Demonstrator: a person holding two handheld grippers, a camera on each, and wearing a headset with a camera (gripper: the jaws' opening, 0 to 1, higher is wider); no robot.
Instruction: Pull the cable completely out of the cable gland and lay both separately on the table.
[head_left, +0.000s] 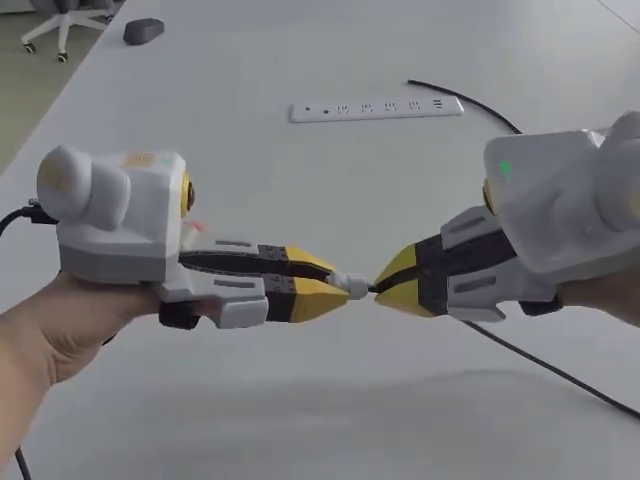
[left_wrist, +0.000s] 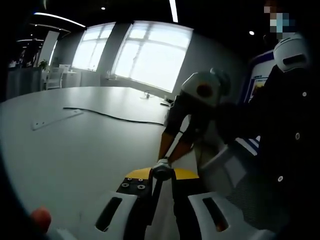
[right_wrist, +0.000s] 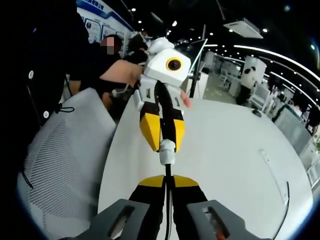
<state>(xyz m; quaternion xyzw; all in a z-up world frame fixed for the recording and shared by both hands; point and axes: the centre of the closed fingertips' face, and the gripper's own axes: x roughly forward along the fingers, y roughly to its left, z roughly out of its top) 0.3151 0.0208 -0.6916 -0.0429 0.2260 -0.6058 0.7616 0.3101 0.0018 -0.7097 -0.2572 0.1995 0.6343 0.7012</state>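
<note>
Cable (head_left: 560, 372) not yet out of the gland (head_left: 354, 287); both held mid-air between the two grippers, on the person's side of the strip (head_left: 377, 108).
Left gripper (head_left: 338, 286): jaws closed down on the white gland. Right gripper (head_left: 386, 289): jaws pinched on the black cable just beside the gland, tips nearly nose to nose with the left's. A short bit of cable bridges the gap. The rest runs out behind the right gripper and trails onto the table (head_left: 300, 180), away from the strip. A black lead (head_left: 470, 100) leaves the strip's right end. Dark mouse-like object (head_left: 143, 30) lies well beyond the strip, near the table edge.
</note>
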